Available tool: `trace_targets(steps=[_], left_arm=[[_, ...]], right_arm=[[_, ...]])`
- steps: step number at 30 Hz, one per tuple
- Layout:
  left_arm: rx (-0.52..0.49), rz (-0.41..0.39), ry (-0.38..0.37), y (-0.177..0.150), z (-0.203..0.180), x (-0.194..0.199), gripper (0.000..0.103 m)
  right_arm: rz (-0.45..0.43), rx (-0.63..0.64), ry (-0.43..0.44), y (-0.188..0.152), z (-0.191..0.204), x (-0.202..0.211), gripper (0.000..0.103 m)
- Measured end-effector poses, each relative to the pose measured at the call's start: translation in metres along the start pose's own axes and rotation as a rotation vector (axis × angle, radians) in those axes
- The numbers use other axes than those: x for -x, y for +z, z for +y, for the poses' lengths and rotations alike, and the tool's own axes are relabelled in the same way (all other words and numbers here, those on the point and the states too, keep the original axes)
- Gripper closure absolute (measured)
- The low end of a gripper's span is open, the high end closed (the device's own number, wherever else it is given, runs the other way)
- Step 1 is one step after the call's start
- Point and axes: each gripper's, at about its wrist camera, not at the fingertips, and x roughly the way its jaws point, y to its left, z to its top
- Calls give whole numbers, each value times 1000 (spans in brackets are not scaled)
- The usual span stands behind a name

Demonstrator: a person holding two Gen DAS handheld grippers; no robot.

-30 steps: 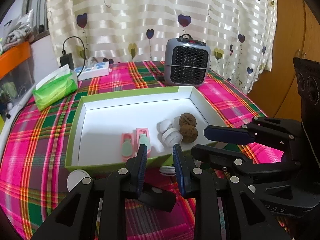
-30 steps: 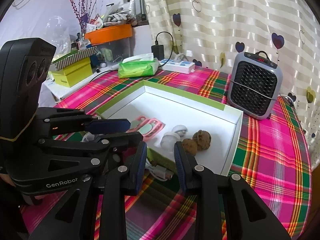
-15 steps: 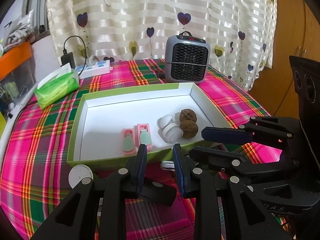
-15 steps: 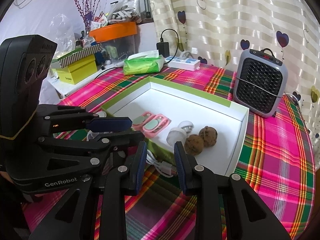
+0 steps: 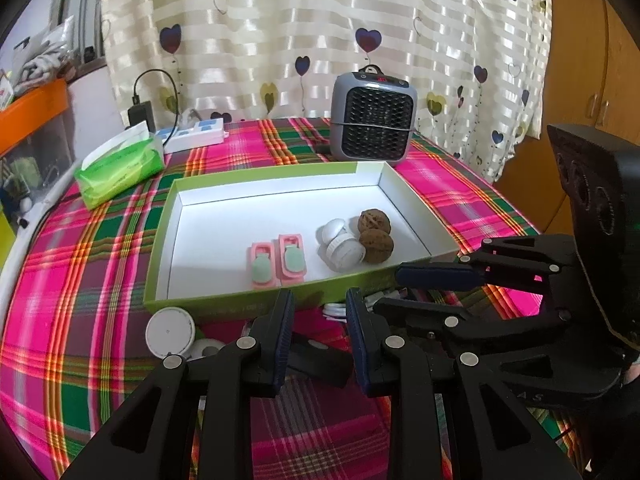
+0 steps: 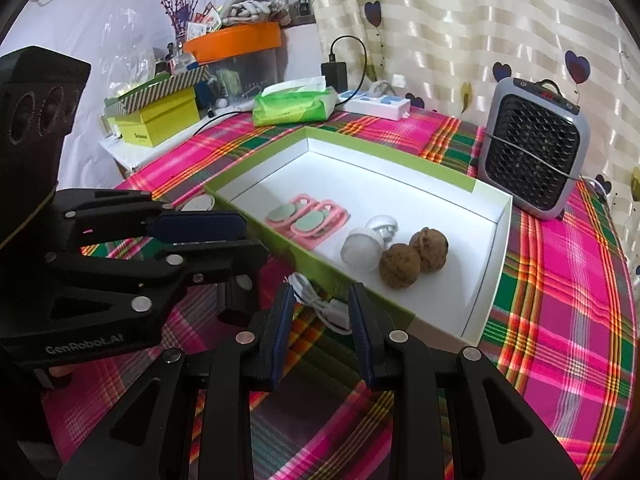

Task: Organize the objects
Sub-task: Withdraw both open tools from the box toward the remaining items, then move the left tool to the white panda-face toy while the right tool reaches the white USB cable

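Coiled white USB cable [image 6: 320, 306] lies on plaid tablecloth [image 6: 560, 320] against green box's near wall [image 6: 308, 264], 12 o'clock of right gripper [image 6: 318, 316], long axis 10-to-4. Right nearer. Both jaws parted, empty; left gripper [image 5: 318, 330] alongside.
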Motion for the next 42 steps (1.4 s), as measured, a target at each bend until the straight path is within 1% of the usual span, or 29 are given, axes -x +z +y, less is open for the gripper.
trace_targets(steps=[14,16,18,20,21,24,27,30,32,35,37,38,40,42], left_arm=[[57,22,-20,-14,14,0,79],[63,19,-23,-14,15,0,79],[67,13,-27,-14,16,2,79],[70,6,-32,-14,17,3,79],[72,3,-33,-14,18,4,79],[77,3,-37,-14,19,4,79],[75,4,-38,-15,19,4,79],[72,5,-40,-15,19,4,79],[73,4,-41,-15,18,4,79],[78,0,-42,-15,19,6,79],[83,-4,-44,-15,20,8,79],[84,-6,-44,-15,20,8,79],[85,-7,-44,-15,20,9,79],[84,-7,-44,-15,21,9,79]], right_arm=[[42,23,-16,-3,1,-8,73],[66,35,2,-4,1,-10,73],[71,50,29,-5,3,-7,73],[61,62,61,-5,5,-3,73],[52,64,61,-5,6,-2,73],[40,60,39,-4,5,-2,73],[48,50,7,-4,2,-6,73],[58,52,0,-4,2,-8,73],[78,61,21,-5,4,-10,73],[95,95,77,-7,12,-9,73],[81,117,112,-7,17,-4,73],[68,121,115,-7,18,-2,73],[48,122,91,-6,17,0,73],[54,107,51,-7,13,-4,73]])
